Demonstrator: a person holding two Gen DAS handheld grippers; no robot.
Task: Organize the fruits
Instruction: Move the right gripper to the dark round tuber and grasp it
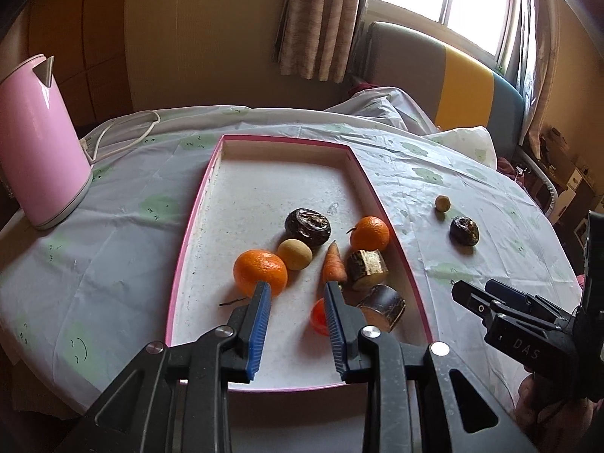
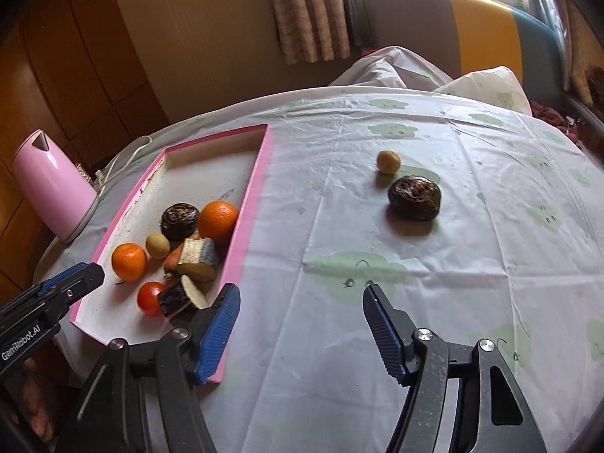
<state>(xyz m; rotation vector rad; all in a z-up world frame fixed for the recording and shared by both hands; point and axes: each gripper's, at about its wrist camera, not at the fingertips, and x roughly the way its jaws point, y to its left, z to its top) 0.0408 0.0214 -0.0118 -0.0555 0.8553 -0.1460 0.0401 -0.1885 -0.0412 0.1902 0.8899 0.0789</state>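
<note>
A pink-rimmed white tray holds two oranges, a small tan fruit, a dark round fruit, a carrot, two cut chunks and a red tomato. On the cloth to the right of the tray lie a small tan fruit and a dark round fruit. My left gripper is open and empty over the tray's near part. My right gripper is open and empty above the cloth, short of the two loose fruits.
A pink kettle with a white cord stands at the table's left. The round table has a white patterned cloth. A striped sofa back and a window lie beyond the far edge.
</note>
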